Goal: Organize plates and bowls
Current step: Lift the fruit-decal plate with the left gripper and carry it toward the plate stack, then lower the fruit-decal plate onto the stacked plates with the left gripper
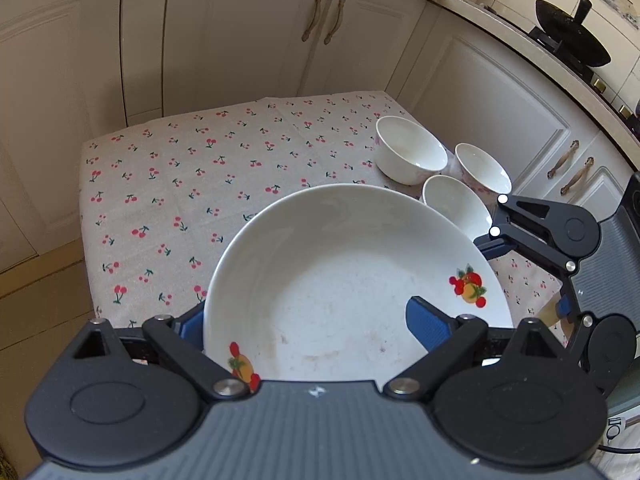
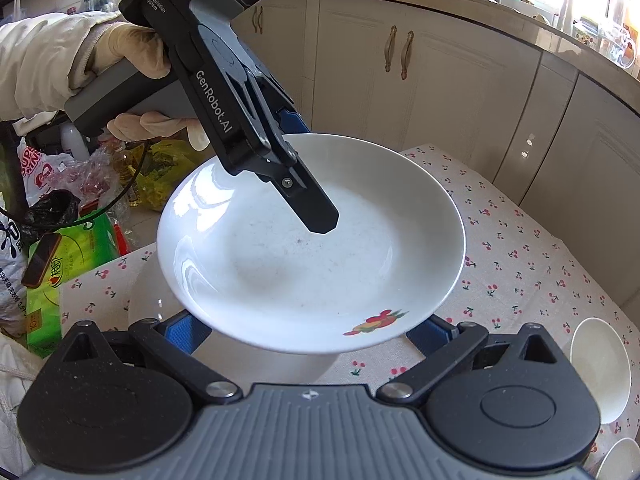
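Left gripper [image 1: 304, 320] clamps the plate [image 1: 344, 276] rim; right gripper [image 2: 310, 330] jaws wide beneath. Keep plate level; lower it clear of the bowls [image 1: 410, 150] at far right.

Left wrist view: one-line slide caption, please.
Left gripper grips a fruit-print plate above the cherry tablecloth, three white bowls beyond.

The left hand-held gripper [image 1: 316, 322] grips a white plate [image 1: 356, 280] by its rim, one blue finger [image 1: 428, 324] inside it. Three white bowls [image 1: 410, 154] sit clustered on the cherry-print worktop [image 1: 180, 184] beyond.
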### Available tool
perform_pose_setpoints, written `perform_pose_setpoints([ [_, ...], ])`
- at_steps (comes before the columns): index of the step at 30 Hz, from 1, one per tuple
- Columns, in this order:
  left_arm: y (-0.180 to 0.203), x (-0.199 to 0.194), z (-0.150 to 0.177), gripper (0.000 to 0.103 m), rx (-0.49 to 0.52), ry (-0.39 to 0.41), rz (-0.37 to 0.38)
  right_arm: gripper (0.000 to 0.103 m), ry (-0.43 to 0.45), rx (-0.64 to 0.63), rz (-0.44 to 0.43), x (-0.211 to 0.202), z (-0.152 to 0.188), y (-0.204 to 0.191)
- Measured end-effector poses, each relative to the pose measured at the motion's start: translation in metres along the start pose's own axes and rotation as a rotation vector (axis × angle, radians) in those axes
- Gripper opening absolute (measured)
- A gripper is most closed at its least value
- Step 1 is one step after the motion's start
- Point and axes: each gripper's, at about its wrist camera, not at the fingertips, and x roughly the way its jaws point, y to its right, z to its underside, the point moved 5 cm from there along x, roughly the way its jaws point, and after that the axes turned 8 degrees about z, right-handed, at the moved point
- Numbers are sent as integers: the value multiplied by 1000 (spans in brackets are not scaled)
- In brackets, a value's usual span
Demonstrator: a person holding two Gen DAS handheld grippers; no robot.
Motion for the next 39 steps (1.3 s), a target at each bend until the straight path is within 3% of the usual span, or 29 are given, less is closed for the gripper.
perform_pose_setpoints([
  [18,18,1,56,96,-40,-15,28,103,-46,35,-31,-9,36,-56],
  [39,18,26,62,96,-33,-77,26,103,-101,52,-16,-3,50,-60],
])
